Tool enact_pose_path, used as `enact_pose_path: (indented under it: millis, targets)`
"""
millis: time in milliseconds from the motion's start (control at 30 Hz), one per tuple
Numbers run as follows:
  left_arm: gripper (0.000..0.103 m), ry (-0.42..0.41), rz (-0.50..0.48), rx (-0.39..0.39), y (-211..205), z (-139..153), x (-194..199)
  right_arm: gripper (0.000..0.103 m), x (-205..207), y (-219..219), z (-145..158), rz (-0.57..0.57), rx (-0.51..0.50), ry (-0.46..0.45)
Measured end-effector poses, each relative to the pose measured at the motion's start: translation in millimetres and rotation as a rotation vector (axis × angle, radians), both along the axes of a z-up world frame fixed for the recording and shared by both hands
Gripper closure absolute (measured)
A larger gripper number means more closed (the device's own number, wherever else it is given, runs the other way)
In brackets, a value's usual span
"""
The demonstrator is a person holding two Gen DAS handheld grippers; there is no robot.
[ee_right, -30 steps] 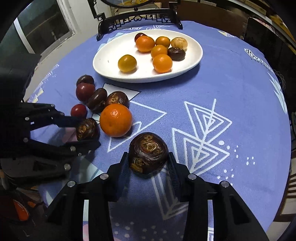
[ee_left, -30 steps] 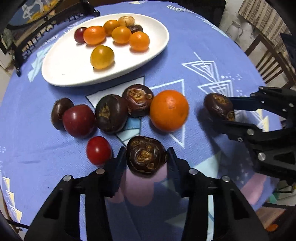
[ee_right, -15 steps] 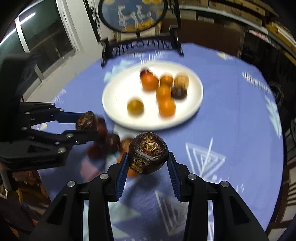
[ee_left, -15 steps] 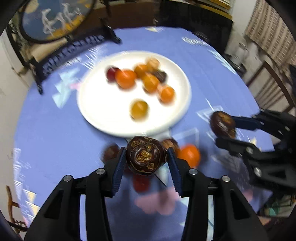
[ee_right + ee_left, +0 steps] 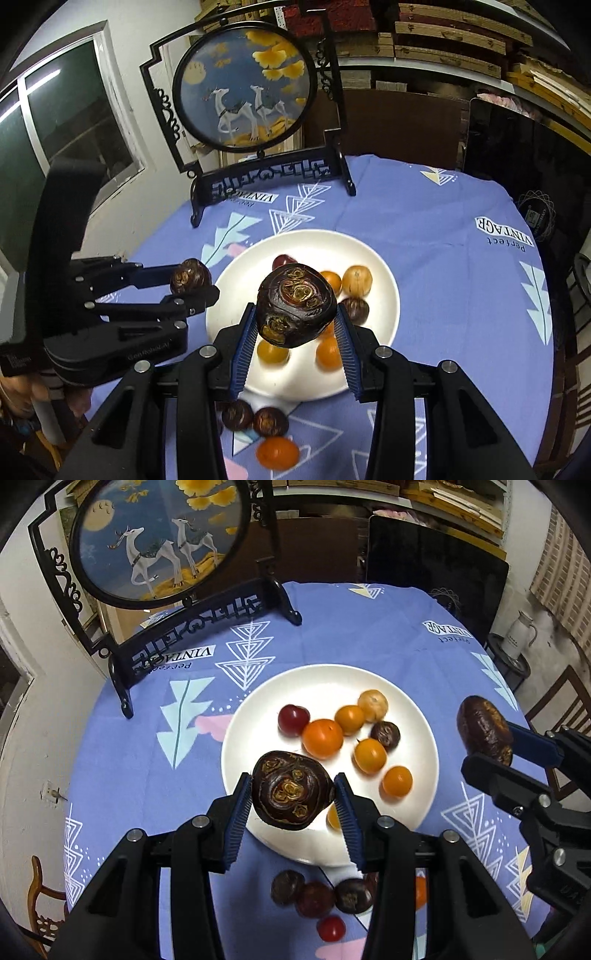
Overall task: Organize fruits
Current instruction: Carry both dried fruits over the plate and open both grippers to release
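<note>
My left gripper [image 5: 293, 794] is shut on a dark brown water chestnut [image 5: 293, 789], held in the air over the near rim of the white plate [image 5: 236, 746]. My right gripper [image 5: 295, 314] is shut on a second dark chestnut [image 5: 295, 306], also above the plate [image 5: 388, 280]. Each gripper shows in the other's view: the right gripper [image 5: 487, 746] at the plate's right side, the left gripper [image 5: 192, 284] at its left. Several orange, yellow, red and dark fruits lie on the plate. Loose dark fruits [image 5: 316, 899], a red tomato [image 5: 331, 928] and an orange [image 5: 277, 452] lie on the cloth near me.
A round deer picture in a black carved stand [image 5: 159, 542] rises at the table's far left edge. The blue patterned cloth [image 5: 351, 627] covers the round table. Wooden chairs [image 5: 565, 698] stand around it, and a white jug [image 5: 519, 635] sits on a stool at the right.
Both grippers have risen off the cloth with their chestnuts and moved forward over the plate. The loose fruits now lie beneath and behind the fingers.
</note>
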State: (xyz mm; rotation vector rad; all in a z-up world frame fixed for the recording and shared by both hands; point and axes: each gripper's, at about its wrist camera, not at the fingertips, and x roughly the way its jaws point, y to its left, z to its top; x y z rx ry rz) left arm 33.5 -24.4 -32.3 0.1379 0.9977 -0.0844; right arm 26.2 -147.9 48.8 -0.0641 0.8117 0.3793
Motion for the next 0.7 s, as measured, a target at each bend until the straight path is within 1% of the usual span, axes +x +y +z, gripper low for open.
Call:
enact_pose_path:
  millis: [200,433,600,700]
  targets:
    - [0.059,0.017,-0.003,0.001,-1,-9,17,0.061,17,3,-5,-0.014,-0.006,0.016]
    - [0.059,0.043,-0.016,0.007,-1,-24,40,0.061,38,7,-21,-0.032,-0.014,0.054]
    - [0.059,0.052,-0.004,0.013,7,-33,54,0.061,50,1,-28,-0.063,-0.025,0.059]
    - [0.059,0.068,-0.009,-0.009,13,-40,63,0.061,58,-5,-36,-0.087,-0.025,0.086]
